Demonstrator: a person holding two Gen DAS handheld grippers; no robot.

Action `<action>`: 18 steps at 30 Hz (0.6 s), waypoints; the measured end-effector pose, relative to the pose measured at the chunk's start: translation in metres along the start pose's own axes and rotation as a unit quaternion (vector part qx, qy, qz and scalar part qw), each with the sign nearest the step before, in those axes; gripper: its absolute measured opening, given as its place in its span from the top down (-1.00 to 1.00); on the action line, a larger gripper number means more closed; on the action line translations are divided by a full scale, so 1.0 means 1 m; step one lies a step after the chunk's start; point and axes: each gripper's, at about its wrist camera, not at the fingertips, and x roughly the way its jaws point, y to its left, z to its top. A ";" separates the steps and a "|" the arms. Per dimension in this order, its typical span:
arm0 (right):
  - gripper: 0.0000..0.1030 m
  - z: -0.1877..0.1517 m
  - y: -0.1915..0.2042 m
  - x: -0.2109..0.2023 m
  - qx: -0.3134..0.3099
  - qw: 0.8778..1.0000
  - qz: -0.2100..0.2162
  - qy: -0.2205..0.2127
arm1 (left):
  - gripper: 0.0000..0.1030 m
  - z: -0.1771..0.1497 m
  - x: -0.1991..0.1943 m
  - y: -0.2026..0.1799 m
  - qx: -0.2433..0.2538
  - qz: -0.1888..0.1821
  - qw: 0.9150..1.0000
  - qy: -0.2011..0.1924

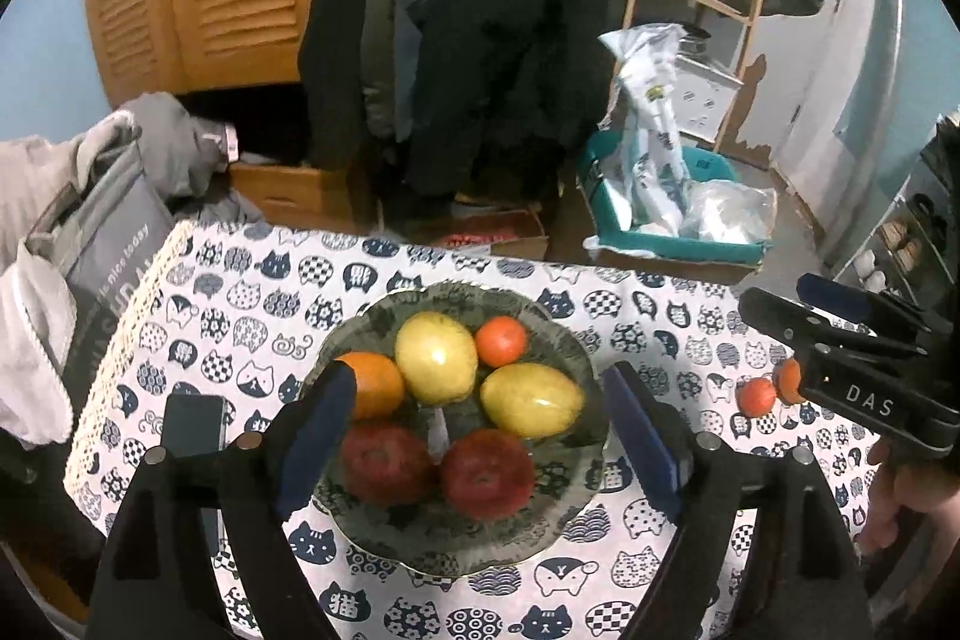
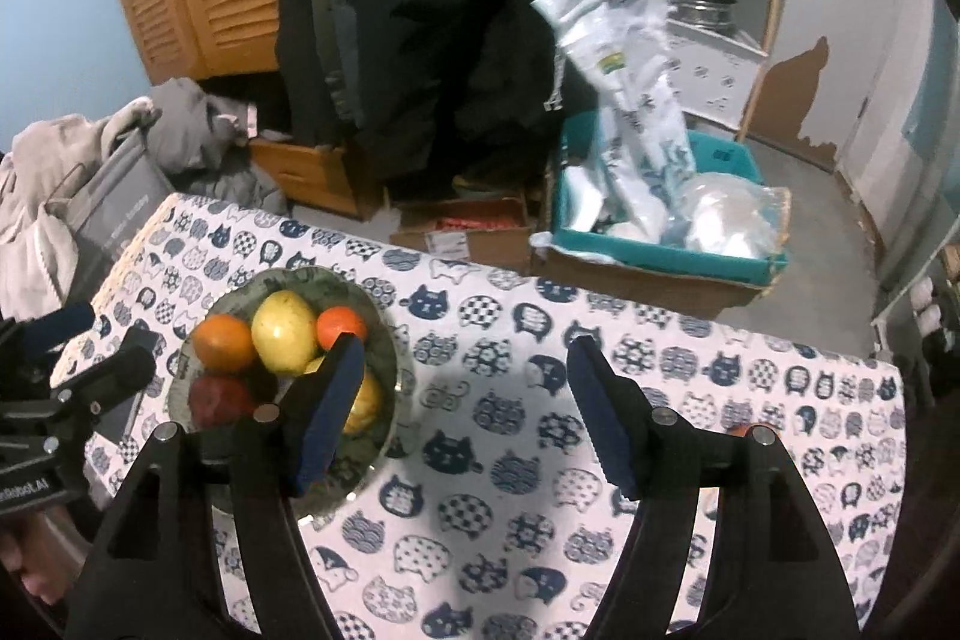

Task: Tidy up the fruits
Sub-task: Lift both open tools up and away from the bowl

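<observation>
Both tongs, left tongs (image 1: 480, 436) and right tongs (image 2: 465, 412), stood apart and empty, so two small fruits (image 1: 757, 396) near the tabletop's (image 1: 660, 316) right edge risked being nudged off.

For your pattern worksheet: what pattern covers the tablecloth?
Navy cat faces on white tablecloth; clearest in the right wrist view.

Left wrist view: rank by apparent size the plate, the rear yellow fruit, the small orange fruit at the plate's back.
1. plate
2. rear yellow fruit
3. small orange fruit
The two fruits touch, so nearness hardly affects the order.

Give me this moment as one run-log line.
left gripper: open, empty, over plate | right gripper: open, empty, over tablecloth | plate: six fruits | two small fruits on tablecloth
</observation>
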 end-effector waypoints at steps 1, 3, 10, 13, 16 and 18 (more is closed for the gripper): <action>-0.37 -0.001 -0.003 -0.005 0.000 1.000 -0.004 -0.003 | -0.67 0.000 -0.003 -0.003 0.001 -0.002 1.000 -0.002; -0.39 -0.004 -0.009 -0.015 -0.001 1.000 -0.013 -0.010 | -0.67 0.000 -0.007 -0.007 0.002 -0.006 1.000 -0.005; -0.46 -0.021 -0.037 -0.046 0.011 0.999 -0.038 -0.023 | -0.76 -0.002 -0.020 -0.032 0.018 -0.008 1.000 -0.015; -0.47 -0.029 -0.051 -0.057 0.021 0.998 -0.047 -0.023 | -0.76 -0.003 -0.020 -0.042 0.023 -0.013 1.000 -0.011; -0.48 -0.036 -0.065 -0.065 0.026 0.998 -0.061 -0.023 | -0.76 -0.004 -0.021 -0.052 0.026 -0.016 0.999 -0.011; -0.49 -0.041 -0.075 -0.071 0.033 0.997 -0.067 -0.023 | -0.80 -0.005 -0.022 -0.058 0.028 -0.016 0.999 -0.011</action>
